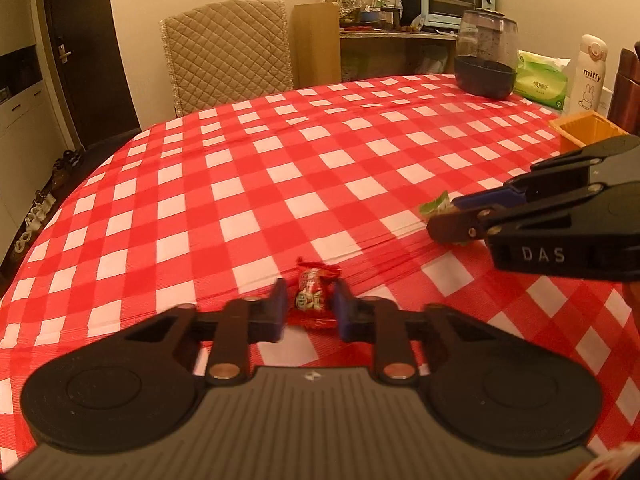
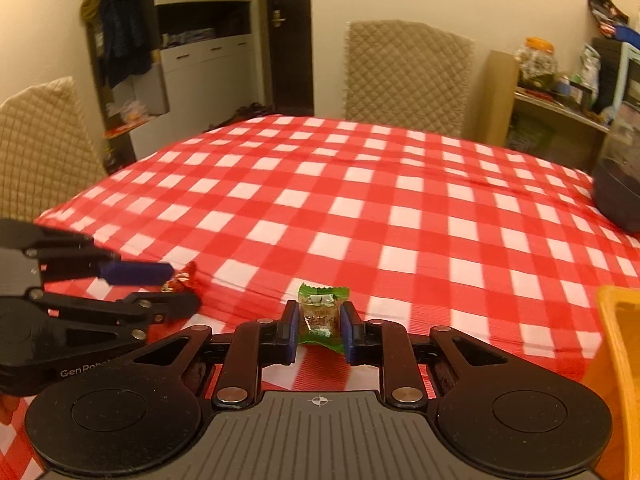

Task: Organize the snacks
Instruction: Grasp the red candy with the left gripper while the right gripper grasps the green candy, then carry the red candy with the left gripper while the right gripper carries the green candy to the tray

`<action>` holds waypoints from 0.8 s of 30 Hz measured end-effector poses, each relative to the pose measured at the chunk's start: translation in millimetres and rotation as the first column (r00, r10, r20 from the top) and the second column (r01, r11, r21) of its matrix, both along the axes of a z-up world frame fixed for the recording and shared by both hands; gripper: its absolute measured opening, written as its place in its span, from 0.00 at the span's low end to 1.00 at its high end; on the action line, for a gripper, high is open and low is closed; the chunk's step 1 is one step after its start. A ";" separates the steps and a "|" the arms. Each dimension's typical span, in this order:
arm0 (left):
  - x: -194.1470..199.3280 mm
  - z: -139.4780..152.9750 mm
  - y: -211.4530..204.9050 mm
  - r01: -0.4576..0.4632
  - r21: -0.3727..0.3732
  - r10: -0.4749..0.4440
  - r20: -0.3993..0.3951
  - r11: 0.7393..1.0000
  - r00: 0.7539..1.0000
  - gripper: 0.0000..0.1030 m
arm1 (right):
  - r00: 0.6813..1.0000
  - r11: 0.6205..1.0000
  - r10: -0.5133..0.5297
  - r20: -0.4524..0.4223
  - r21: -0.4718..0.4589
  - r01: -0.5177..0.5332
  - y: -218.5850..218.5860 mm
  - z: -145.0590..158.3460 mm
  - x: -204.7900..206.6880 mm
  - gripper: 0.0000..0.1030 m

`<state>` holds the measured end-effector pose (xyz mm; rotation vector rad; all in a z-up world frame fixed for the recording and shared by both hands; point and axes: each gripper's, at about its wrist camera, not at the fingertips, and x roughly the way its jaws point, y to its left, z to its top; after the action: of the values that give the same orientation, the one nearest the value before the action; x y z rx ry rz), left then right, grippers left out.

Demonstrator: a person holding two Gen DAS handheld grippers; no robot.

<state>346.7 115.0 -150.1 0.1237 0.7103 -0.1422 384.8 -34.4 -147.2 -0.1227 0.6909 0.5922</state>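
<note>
Left gripper (image 1: 310, 312): jaws pressed in on a red-wrapped candy (image 1: 314, 298), one blue pad on each side of its body. The candy lies on the checked tablecloth (image 1: 280, 184) at the near edge of the table, its twisted wrapper end pointing away from the gripper.

Right gripper (image 2: 320, 326): jaws likewise pinched on a green-wrapped candy (image 2: 320, 312), also resting on the cloth near the front edge. In the left wrist view this candy shows only as a green corner beyond the fingers.

The two candies lie near each other, each in its own grip, neither lifted clear as far as can be judged.

Handling, as a judgement: both sweets look very light, with a small firm core inside thin crinkly film. The film is likely slippery and will crumple, so hold should be across the solid middle, as now, not on the loose frilled ends, which would slide or tear free. Little risk of breakage.

Just right of the right gripper stands an orange container (image 2: 620, 360), a likely place for sorted sweets; this is inferred, not shown.

Farther back: a dark jar (image 1: 486, 56), a green tissue pack (image 1: 542, 78), a white bottle (image 1: 590, 74), then a quilted chair (image 1: 228, 52)
</note>
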 end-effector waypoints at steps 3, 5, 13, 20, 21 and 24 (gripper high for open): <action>-1.3 1.6 -2.2 -0.021 -0.004 0.021 -0.009 1.000 1.000 0.14 | 1.000 1.000 -0.010 -0.002 -0.001 0.010 -5.0 2.4 -2.3 0.21; -4.3 4.0 -2.0 -0.055 -0.021 0.055 -0.016 0.998 0.998 0.14 | 1.000 1.000 -0.018 -0.003 -0.005 0.018 -6.8 4.4 -5.8 0.21; -28.7 21.9 -15.5 -0.111 -0.064 0.110 -0.027 0.992 0.994 0.13 | 0.996 0.996 -0.089 -0.022 0.006 0.089 -25.5 20.5 -30.8 0.21; -72.2 38.0 -38.8 -0.121 -0.103 0.117 -0.047 0.987 0.992 0.13 | 0.986 0.987 -0.162 -0.039 0.015 0.163 -52.7 39.7 -76.1 0.21; -79.9 40.3 -42.5 -0.120 -0.109 0.115 -0.051 0.987 0.992 0.13 | 0.985 0.985 -0.170 -0.039 0.016 0.170 -56.6 43.3 -83.4 0.21; -101.9 48.5 -52.1 -0.126 -0.129 0.119 -0.064 0.984 0.991 0.13 | 0.982 0.982 -0.186 -0.040 0.016 0.186 -67.7 53.8 -106.7 0.21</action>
<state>244.7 62.9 -101.6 -0.0517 0.7607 -0.0747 278.1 -102.1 -93.4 -0.0280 0.7247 0.4226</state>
